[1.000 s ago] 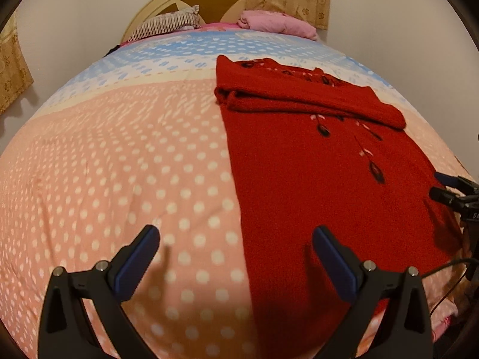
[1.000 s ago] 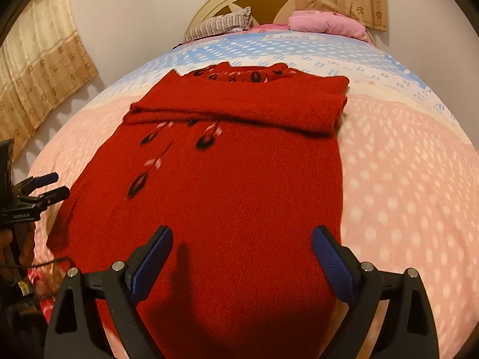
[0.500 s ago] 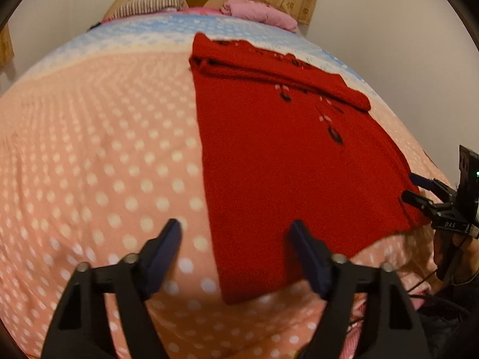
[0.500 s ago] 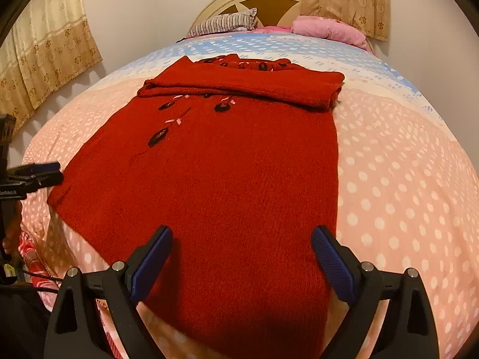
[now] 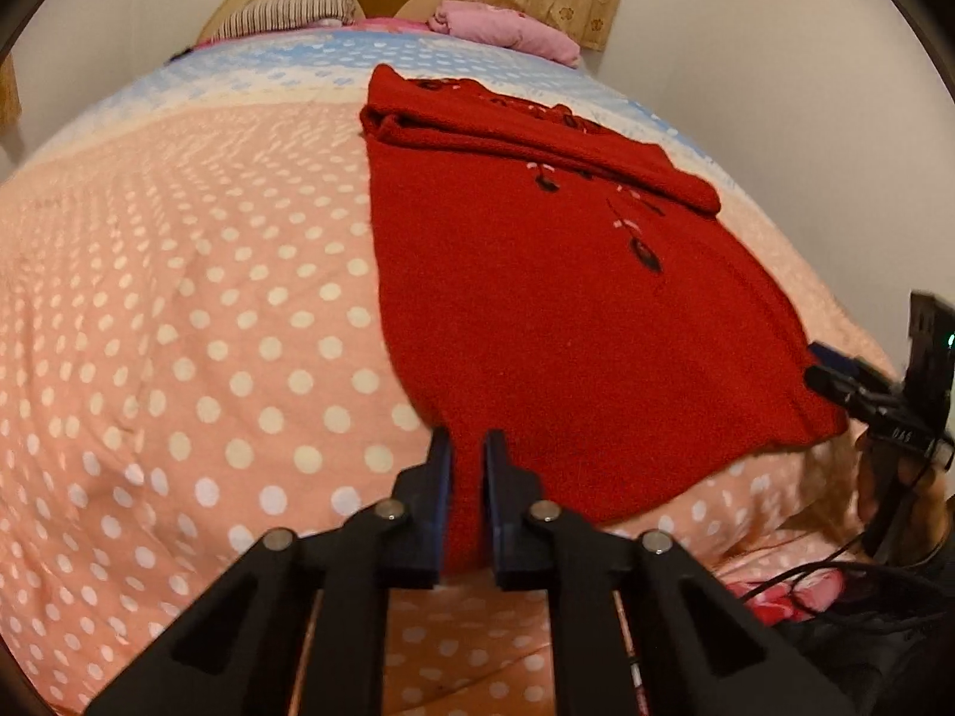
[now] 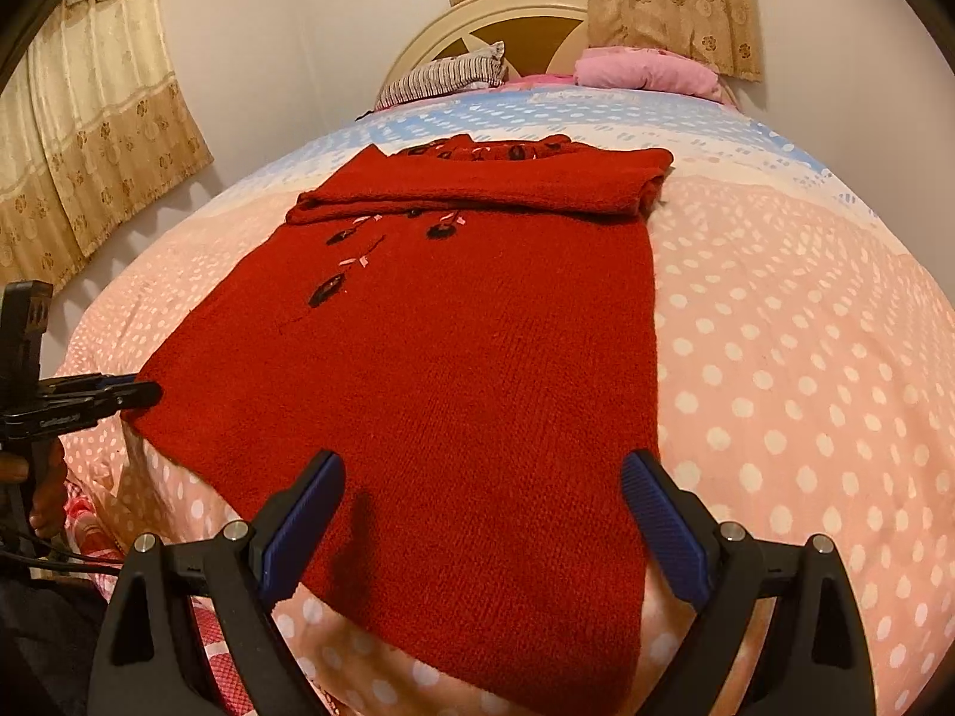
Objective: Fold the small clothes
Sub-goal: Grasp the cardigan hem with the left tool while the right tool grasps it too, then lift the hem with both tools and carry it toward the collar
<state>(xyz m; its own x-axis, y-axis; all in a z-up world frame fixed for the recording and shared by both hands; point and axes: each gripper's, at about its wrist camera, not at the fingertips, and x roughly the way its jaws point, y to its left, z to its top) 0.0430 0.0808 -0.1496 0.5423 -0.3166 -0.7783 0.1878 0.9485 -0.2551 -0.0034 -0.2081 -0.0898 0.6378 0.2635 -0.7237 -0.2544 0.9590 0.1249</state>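
Red knit sweater (image 5: 537, 310) spread flat on the polka-dot bedspread (image 5: 179, 328), sleeves already folded across the chest, hem toward the cameras, neck toward the headboard (image 6: 513, 30).

Left gripper (image 5: 465, 447) clenched on the hem's near-left corner — a strip of red knit pinched between the two blue pads; a second ago spread wide above bare bedspread and sweater edge, half a second ago half closed. Sweater itself unmoved across the frames.

Right gripper (image 6: 480, 471) released, jaws standing wide over the hem's right half, nothing between the pads; framing a little nearer to the hem than before.

From the left wrist view: the pinch itself, plus the right gripper seen side-on at the sweater's far corner. From the right wrist view: the left gripper (image 6: 140, 392) side-on at the opposite corner, tips closed at the knit edge, and the curtain (image 6: 89, 137) on the side wall — barely seen in the other view.

Striped pillow (image 6: 447, 80) and pink pillow (image 6: 644, 71) at the head of the bed. Holding hands mostly cut off by the frame edges; hem's lowest edge partly hidden behind the gripper bodies.
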